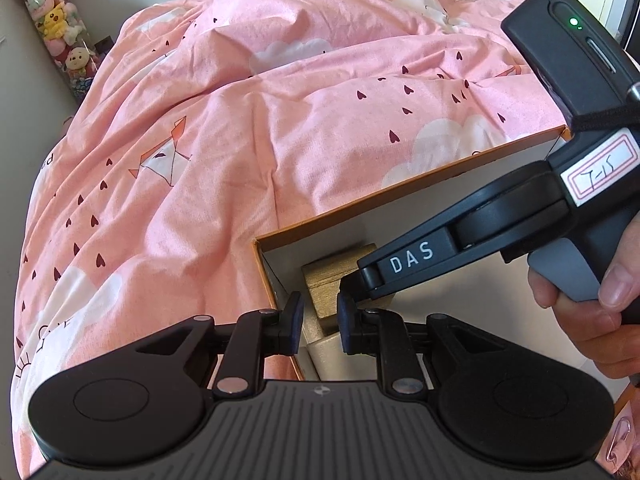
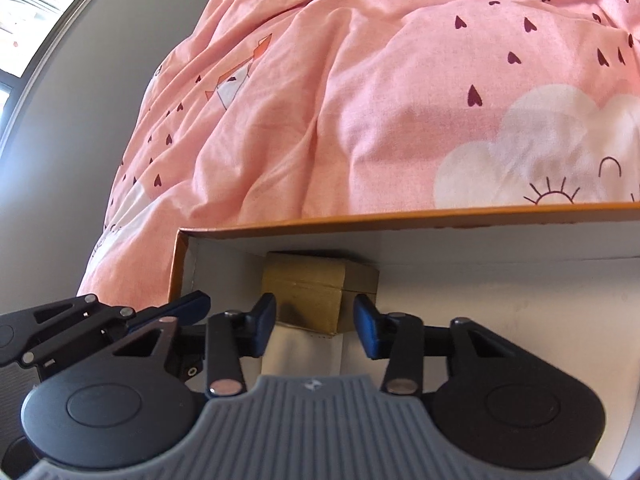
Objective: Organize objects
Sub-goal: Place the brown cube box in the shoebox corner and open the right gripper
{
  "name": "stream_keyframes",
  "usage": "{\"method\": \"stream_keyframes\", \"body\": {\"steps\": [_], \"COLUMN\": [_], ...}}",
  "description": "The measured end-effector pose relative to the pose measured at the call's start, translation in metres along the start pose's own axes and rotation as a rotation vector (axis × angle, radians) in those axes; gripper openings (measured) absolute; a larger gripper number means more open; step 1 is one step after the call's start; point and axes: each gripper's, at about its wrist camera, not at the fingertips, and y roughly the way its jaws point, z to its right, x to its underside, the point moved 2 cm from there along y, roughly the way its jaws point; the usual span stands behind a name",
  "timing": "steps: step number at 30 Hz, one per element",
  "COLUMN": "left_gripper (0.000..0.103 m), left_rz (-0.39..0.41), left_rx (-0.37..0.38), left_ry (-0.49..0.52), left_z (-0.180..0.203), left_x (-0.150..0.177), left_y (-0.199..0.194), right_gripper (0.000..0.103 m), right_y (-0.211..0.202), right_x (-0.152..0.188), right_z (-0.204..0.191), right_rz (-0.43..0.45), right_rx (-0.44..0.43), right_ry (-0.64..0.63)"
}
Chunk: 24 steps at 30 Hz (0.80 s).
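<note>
Down at the bottom of the left wrist view, the left gripper (image 1: 320, 322) has its jaws drawn in narrow with nothing between the pads, poised at the near corner of the orange cardboard box (image 1: 400, 194). The right gripper (image 2: 315, 322) stands with its jaws partly open, the pads on either side of the small gold box (image 2: 316, 292) but not pressing it. That gold box sits inside the cardboard box, against its far wall near the left corner; the pads and shadow hide its lower front. A hand (image 1: 592, 300) is cut off at the right edge. Beyond, the pink quilt (image 1: 280, 112) fills the frame; a tube of soft toys (image 1: 56, 24) stands upper left.
</note>
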Motion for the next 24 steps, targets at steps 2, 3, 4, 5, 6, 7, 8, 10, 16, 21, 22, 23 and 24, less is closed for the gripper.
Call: {"method": "stream_keyframes", "body": {"steps": [2,3,4,5,6,7,8,10,16,21,22,23,24], "left_gripper": [0.023,0.023,0.023,0.023,0.024,0.024,0.024,0.024,0.024,0.024,0.024,0.024,0.024], "left_rz": [-0.001,-0.005,-0.006,-0.005,-0.005,-0.004,-0.001,0.012,0.090,0.142,0.151,0.159,0.167], "left_rx": [0.001,0.003,0.006,0.005,0.007,0.009,0.011,0.010,-0.007,-0.020,-0.015,-0.009,-0.001], "left_ry": [-0.001,-0.002,-0.005,-0.008,-0.013,-0.018,-0.026,-0.041,-0.084,-0.133,-0.140,-0.146,-0.149], "left_z": [0.000,0.000,0.000,0.000,0.000,-0.001,-0.001,-0.001,0.014,0.035,0.038,0.042,0.045], "left_x": [0.000,0.000,0.000,0.001,0.001,0.001,0.002,0.003,0.012,0.026,0.030,0.034,0.038], "left_y": [0.000,0.000,0.000,0.000,0.000,0.000,-0.001,-0.004,-0.030,-0.057,-0.062,-0.067,-0.072], "right_gripper": [0.037,0.032,0.028,0.028,0.027,0.026,0.026,0.026,0.026,0.026,0.026,0.026,0.026], "right_y": [0.002,0.004,0.006,0.007,0.008,0.008,0.008,0.005,-0.026,-0.064,-0.072,-0.080,-0.089], "right_x": [0.000,0.000,0.000,0.000,0.000,0.000,0.000,0.000,0.015,0.043,0.049,0.055,0.062], "right_z": [-0.002,-0.004,-0.005,-0.006,-0.008,-0.009,-0.008,-0.008,-0.015,-0.025,-0.027,-0.028,-0.029], "right_rz": [0.006,0.004,0.000,0.000,0.003,0.006,0.005,0.004,0.056,0.147,0.170,0.193,0.216], "right_rx": [-0.010,-0.019,-0.030,-0.036,-0.027,-0.022,-0.023,-0.027,0.012,0.060,0.072,0.083,0.094], "right_ry": [-0.020,-0.031,-0.037,-0.042,-0.054,-0.064,-0.065,-0.062,-0.150,-0.272,-0.293,-0.315,-0.334]}}
